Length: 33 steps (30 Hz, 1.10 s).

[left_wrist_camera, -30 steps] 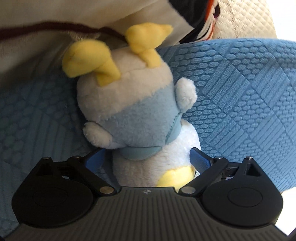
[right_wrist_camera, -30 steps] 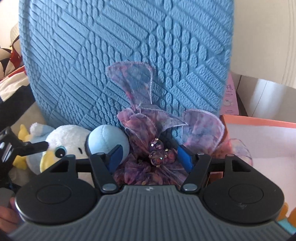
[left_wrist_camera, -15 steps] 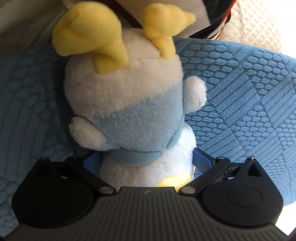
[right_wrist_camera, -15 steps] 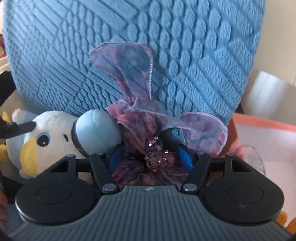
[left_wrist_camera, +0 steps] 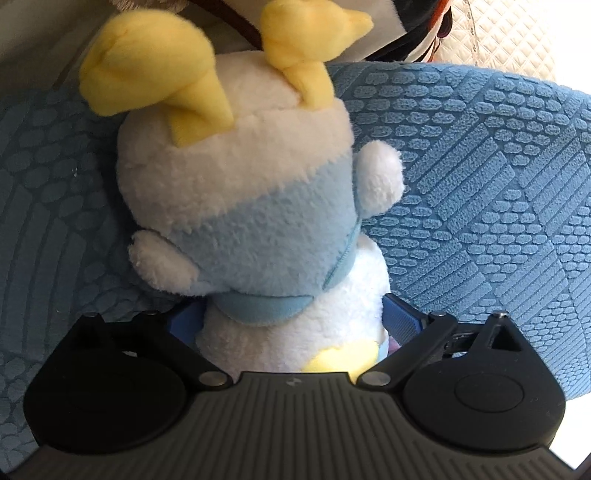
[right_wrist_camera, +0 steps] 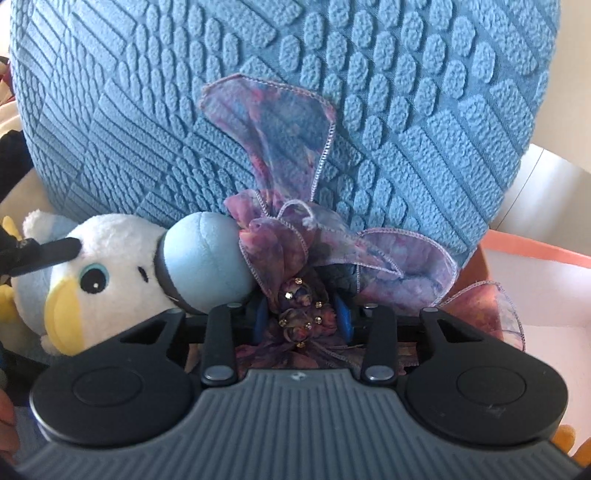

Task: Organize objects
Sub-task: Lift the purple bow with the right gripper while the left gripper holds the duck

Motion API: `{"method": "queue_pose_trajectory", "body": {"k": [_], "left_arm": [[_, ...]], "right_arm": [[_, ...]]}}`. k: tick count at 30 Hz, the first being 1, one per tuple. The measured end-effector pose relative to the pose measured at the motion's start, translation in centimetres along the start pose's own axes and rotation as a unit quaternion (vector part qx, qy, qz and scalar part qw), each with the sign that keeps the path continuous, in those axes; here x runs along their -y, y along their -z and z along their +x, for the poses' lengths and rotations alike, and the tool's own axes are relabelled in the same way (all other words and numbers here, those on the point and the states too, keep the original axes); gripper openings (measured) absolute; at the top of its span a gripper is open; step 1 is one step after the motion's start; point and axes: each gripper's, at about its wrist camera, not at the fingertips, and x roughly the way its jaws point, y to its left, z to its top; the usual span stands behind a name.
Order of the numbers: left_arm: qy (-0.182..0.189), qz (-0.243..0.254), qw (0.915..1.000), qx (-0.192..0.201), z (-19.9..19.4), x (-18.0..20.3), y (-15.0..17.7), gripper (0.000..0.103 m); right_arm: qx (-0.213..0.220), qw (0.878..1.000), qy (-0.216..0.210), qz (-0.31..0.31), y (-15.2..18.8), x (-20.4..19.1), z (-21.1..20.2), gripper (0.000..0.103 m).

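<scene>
A white and light-blue plush bird with yellow feet fills the left wrist view, resting against a blue textured cushion. My left gripper is shut on the plush's head end. In the right wrist view the same plush lies at the left with its yellow beak showing. My right gripper is shut on a purple sheer bow with beaded centre, in front of the cushion.
An orange-rimmed white box sits at the right behind the bow. Cream and dark patterned fabric lies above the cushion in the left wrist view. A pale wall or panel is at the far right.
My right gripper's fingers have closed in on the bow's beaded centre. The plush has come closer and larger in the left wrist view, and nearer to the bow in the right wrist view.
</scene>
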Motion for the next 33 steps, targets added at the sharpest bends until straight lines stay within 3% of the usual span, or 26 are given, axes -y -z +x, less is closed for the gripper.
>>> {"method": "queue_pose_trajectory", "body": {"k": [15,22,25,27,30,33], "left_arm": [[-0.047,0.055,0.9974,0.008,-4.1,2.8,0.7,0.084],[-0.062,0.093,0.9936,0.018,-6.4,3.9,1.5,0.077],[-0.071,0.115,0.9906,0.021,-7.4,2.1,0.4,0.073],[-0.077,0.132,0.9879,0.023,-8.4,1.7,-1.1,0.063],[-0.071,0.145,0.9864,0.029,-8.3,1.3,-0.8,0.062],[-0.078,0.162,0.9832,0.032,-9.6,1.1,0.0,0.065]], "right_arm": [[0.037,0.999,0.004,-0.020,2.9,-2.6,-4.2,0.040],[0.050,0.999,-0.003,-0.021,4.3,-2.8,-8.4,0.040],[0.053,0.998,-0.009,-0.016,5.1,-3.4,-10.2,0.040],[0.055,0.998,-0.015,-0.015,5.2,-3.2,-10.6,0.040],[0.057,0.998,-0.024,-0.010,3.4,-2.3,-9.9,0.040],[0.060,0.998,-0.029,-0.016,3.9,-2.6,-10.4,0.040]]}}
